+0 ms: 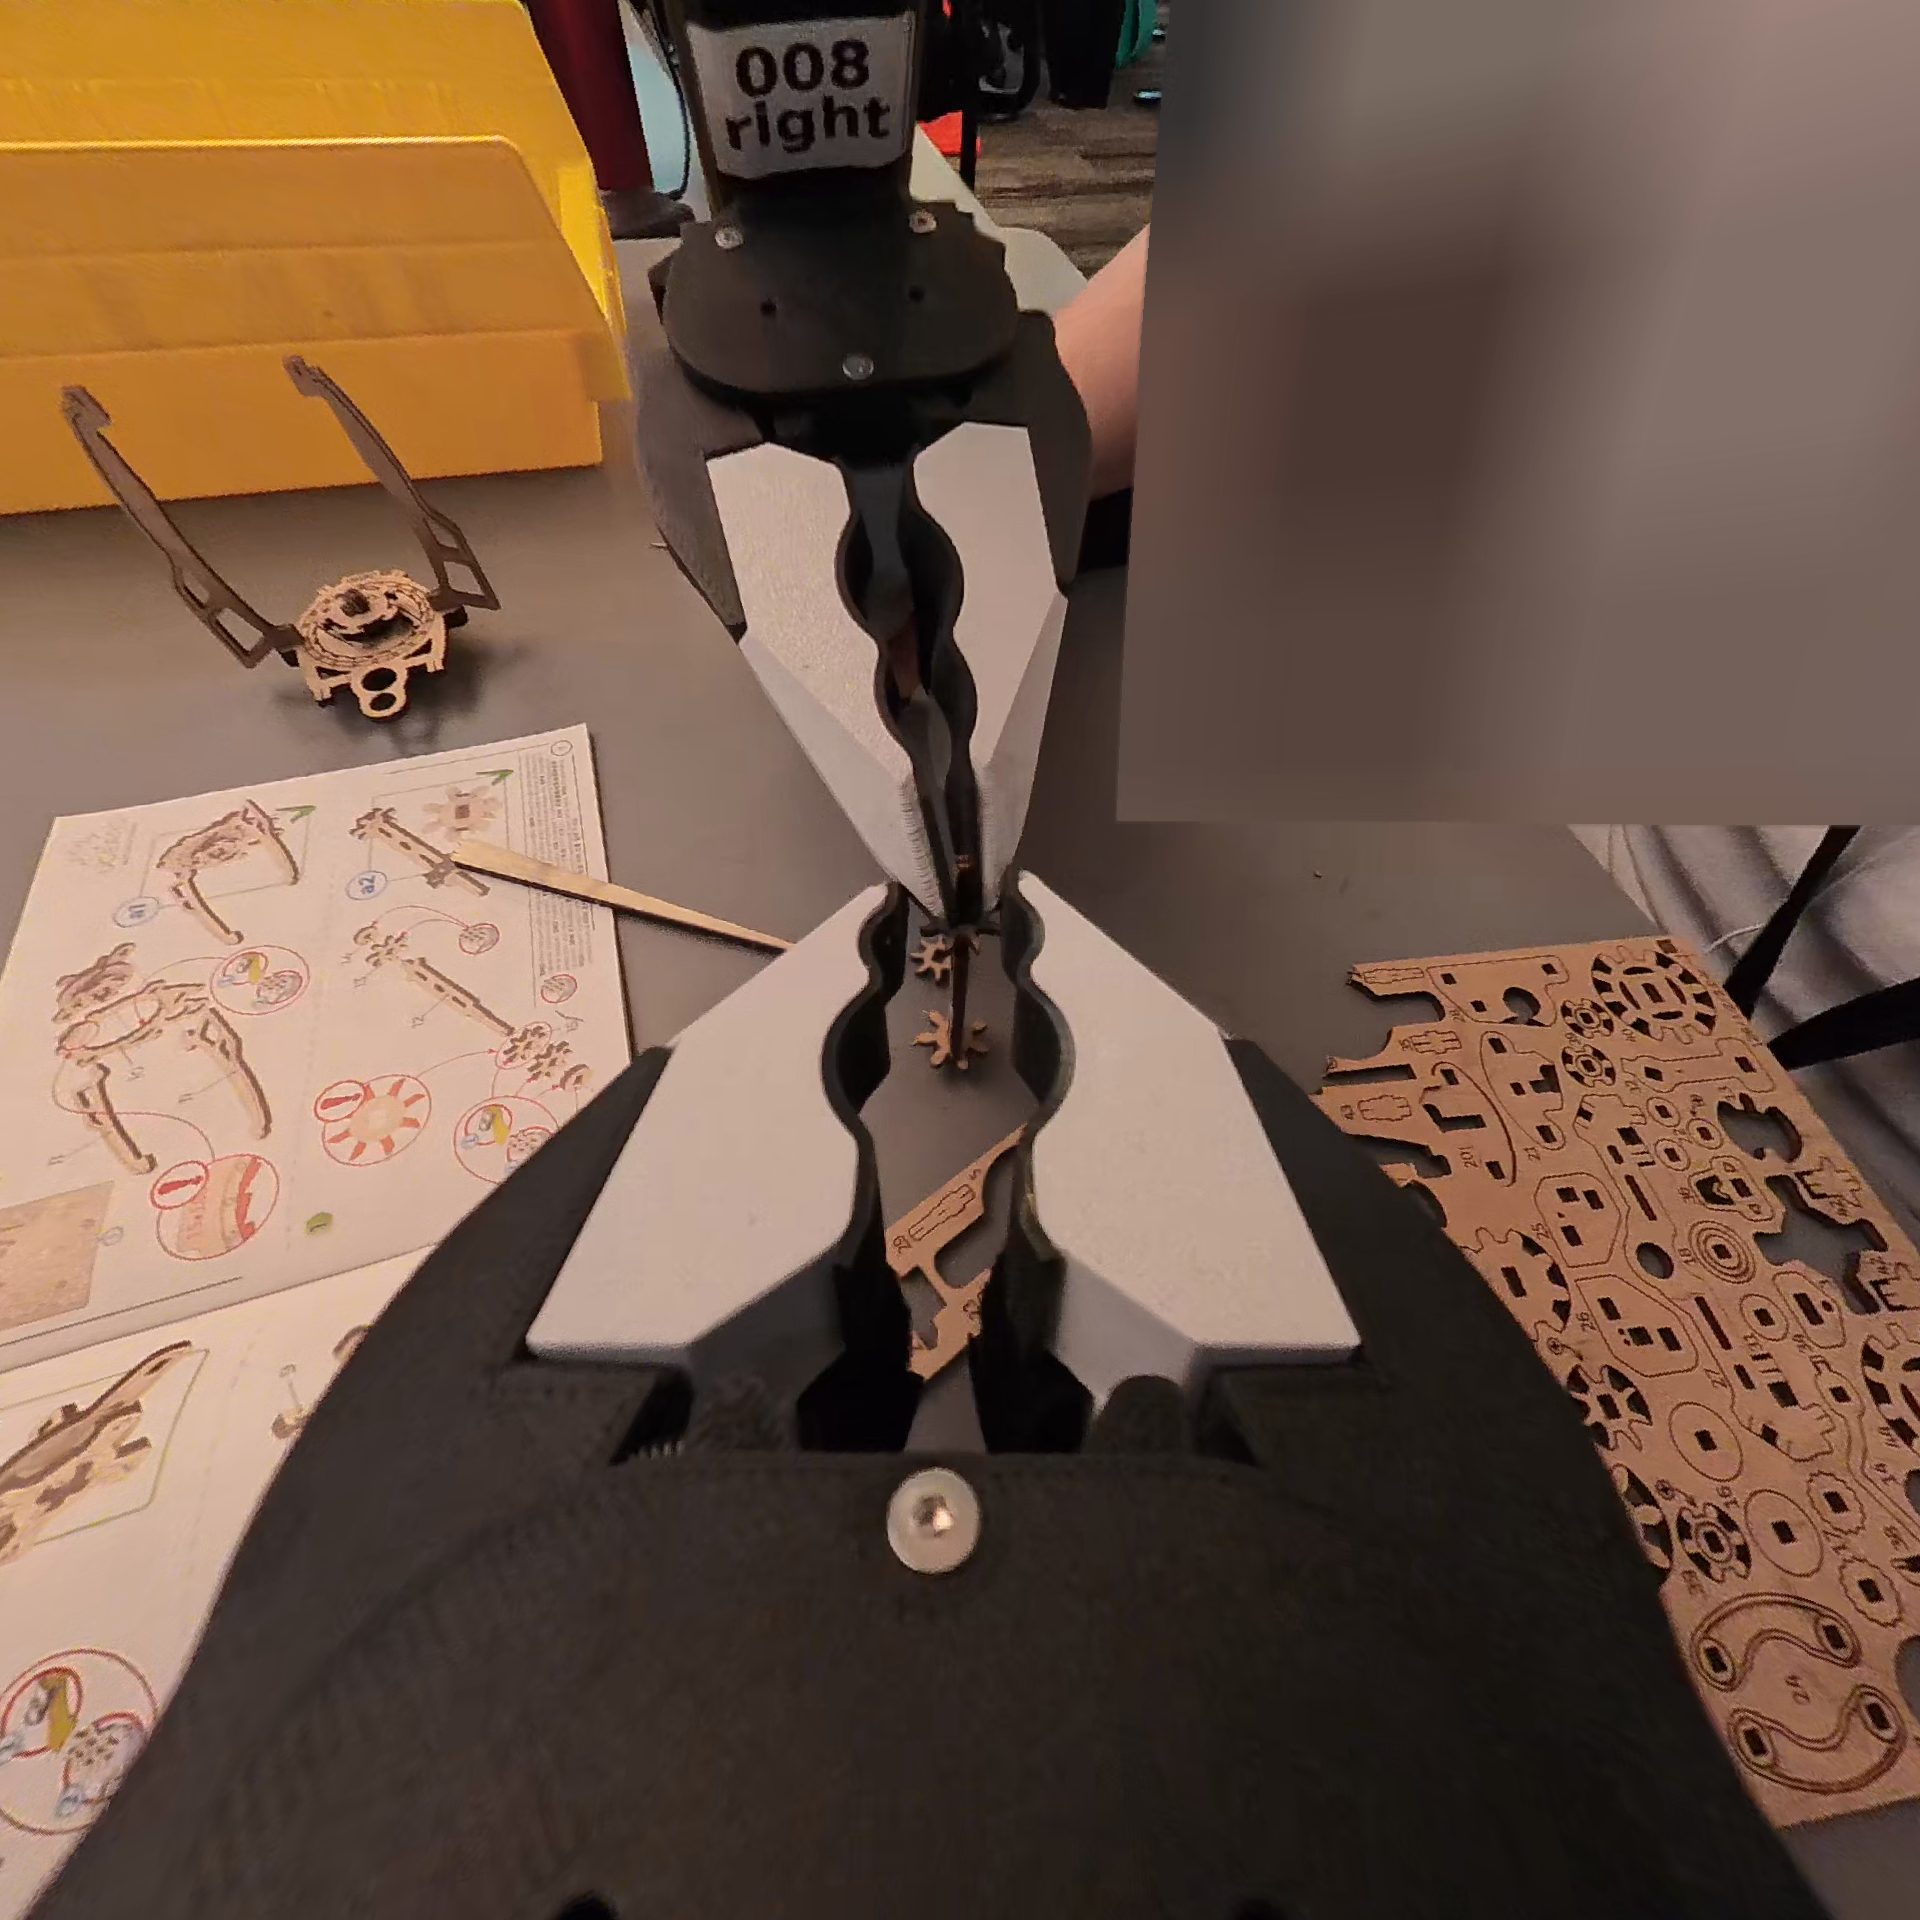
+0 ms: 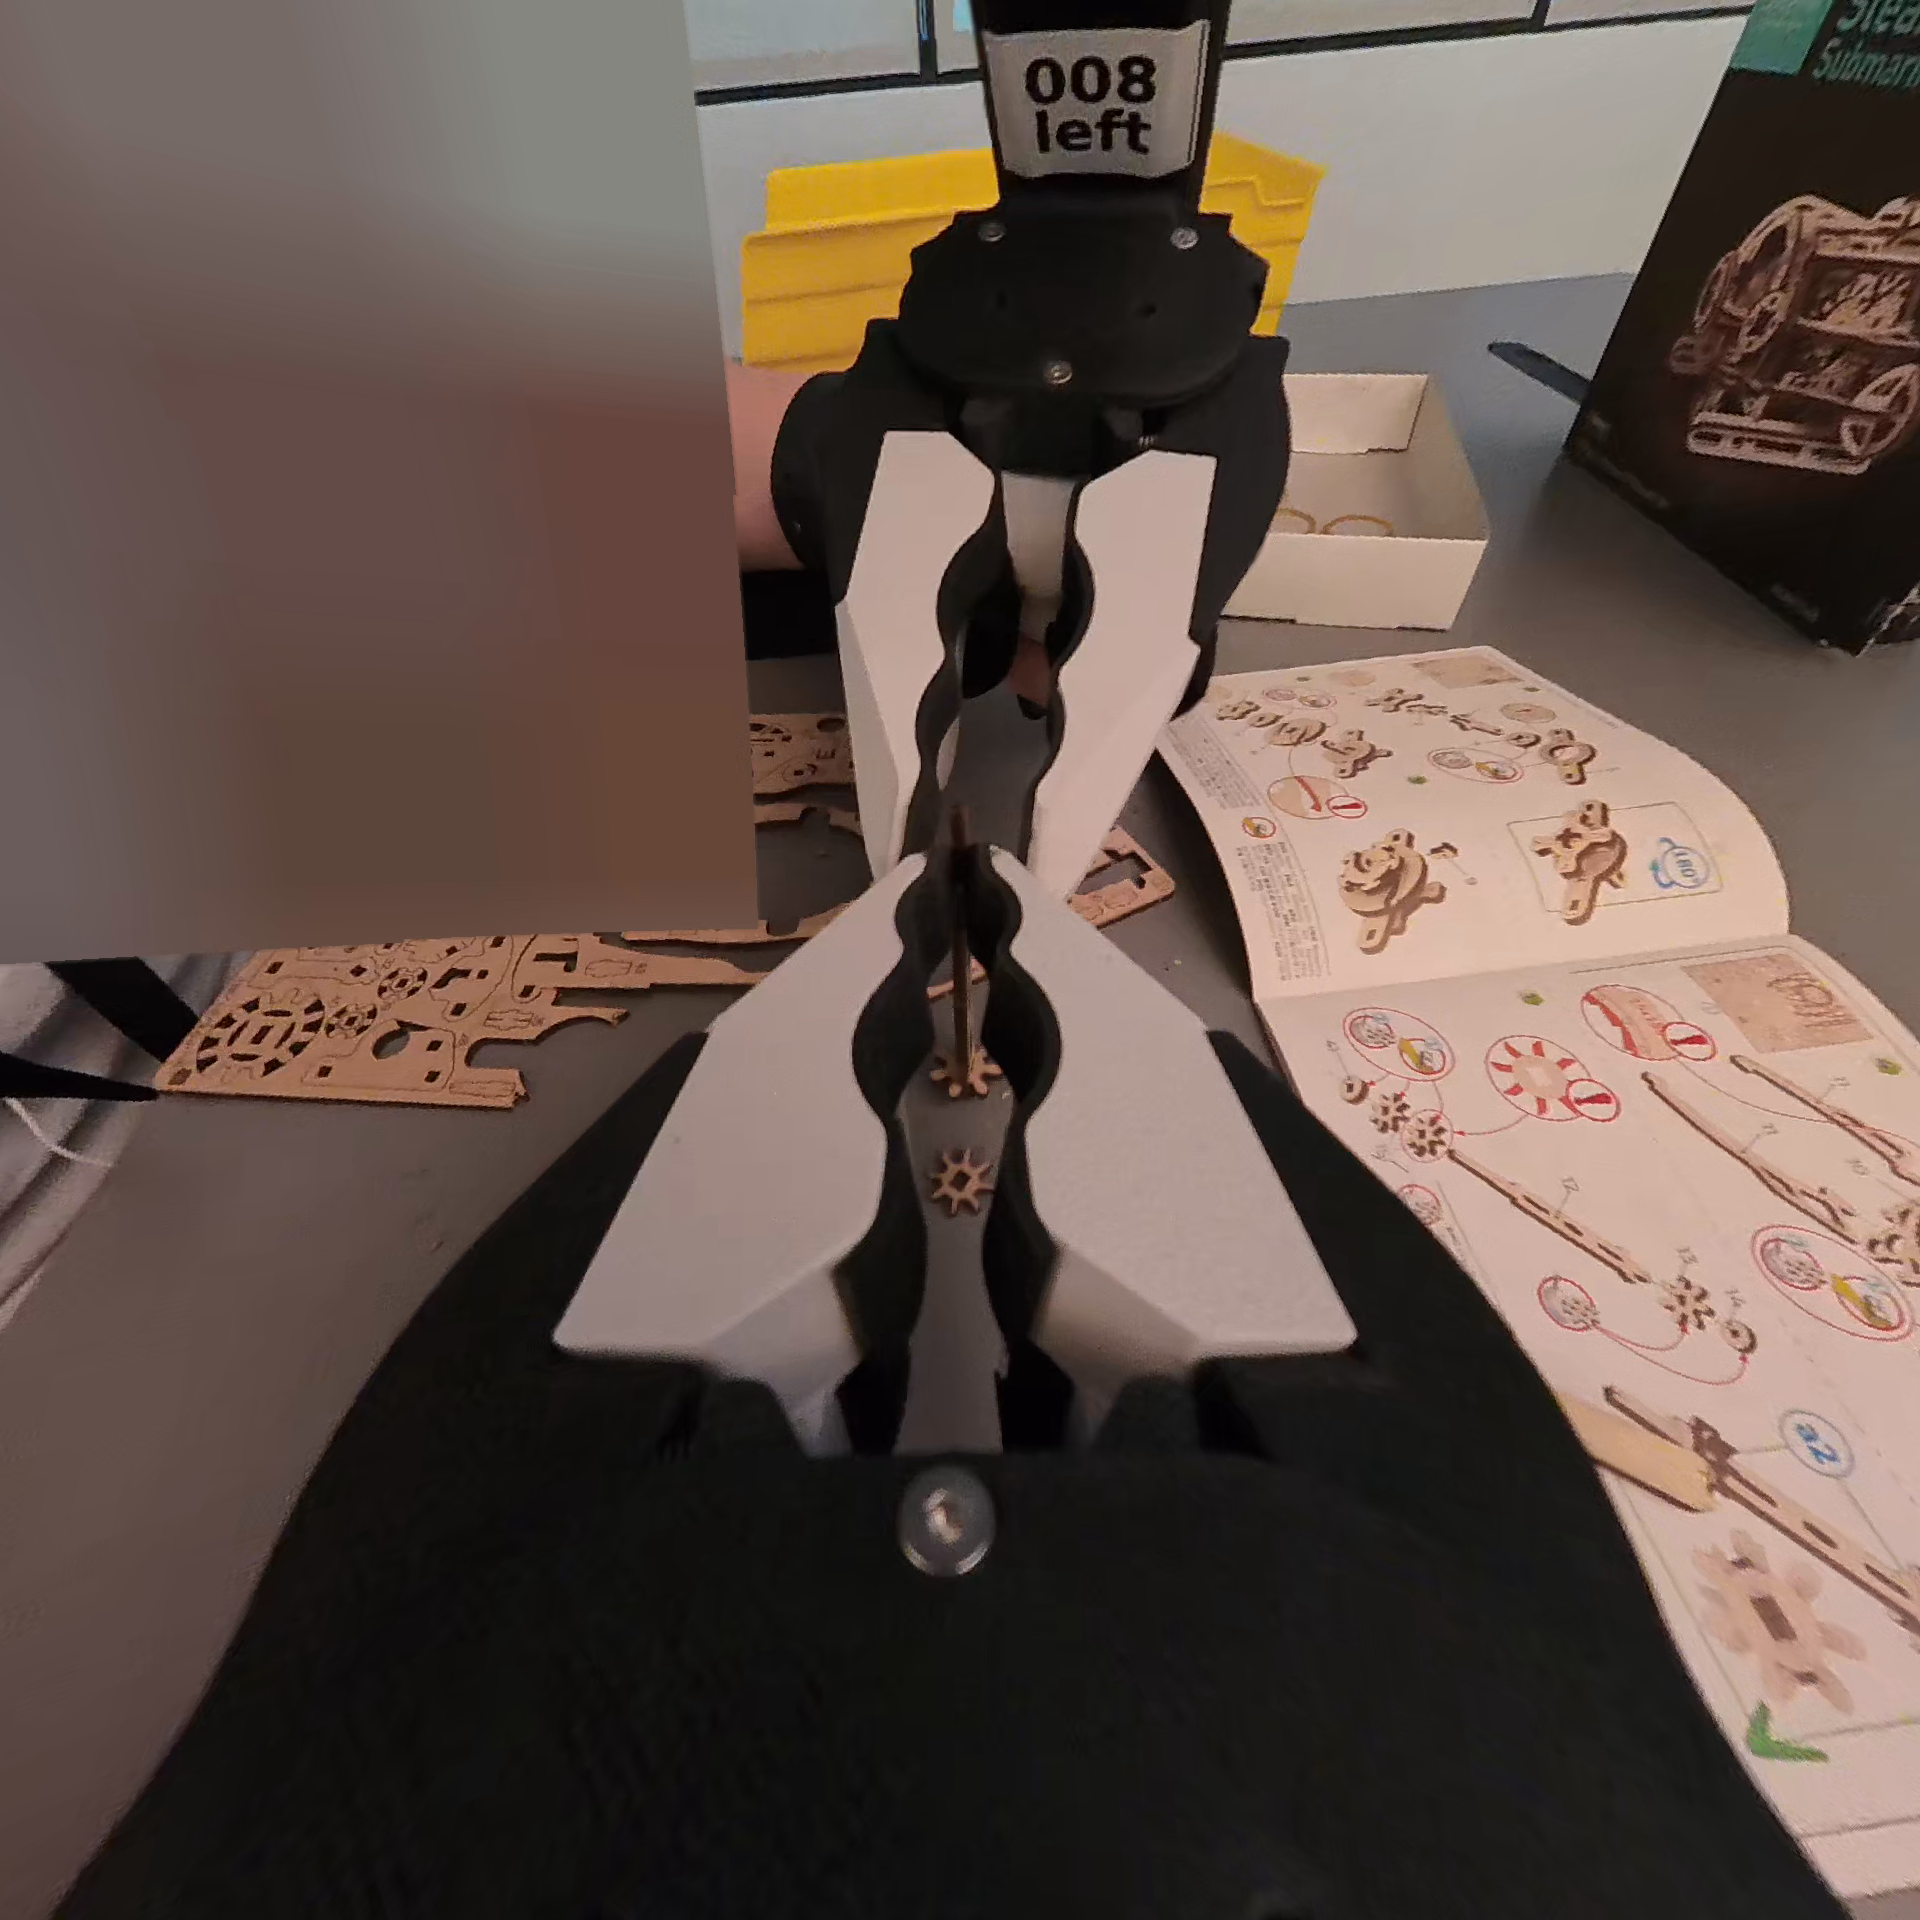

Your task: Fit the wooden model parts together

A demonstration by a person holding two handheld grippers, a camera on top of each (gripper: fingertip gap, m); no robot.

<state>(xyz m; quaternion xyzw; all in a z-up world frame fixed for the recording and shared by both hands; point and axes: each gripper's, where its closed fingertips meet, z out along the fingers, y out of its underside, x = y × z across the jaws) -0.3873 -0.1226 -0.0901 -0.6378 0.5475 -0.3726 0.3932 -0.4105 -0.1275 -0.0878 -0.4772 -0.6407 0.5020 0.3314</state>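
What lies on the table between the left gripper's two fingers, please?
A loose wooden gear, beside the strip that the right gripper pinches; the left wrist view shows it.

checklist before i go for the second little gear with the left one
1. Right gripper holds the wooden strip: ok, fingers shut on it, strip edge-on.
2. First gear on the strip: ok; whether it is fully seated, cannot tell.
3. Loose gear reachable: ok, flat on the table, nothing on it.
4. Left gripper free: ok, open and empty.
5. Room to work: not ok, the two grippers meet tip to tip right above the gear.
6. Loose gear's hole lined up with the strip: cannot tell.
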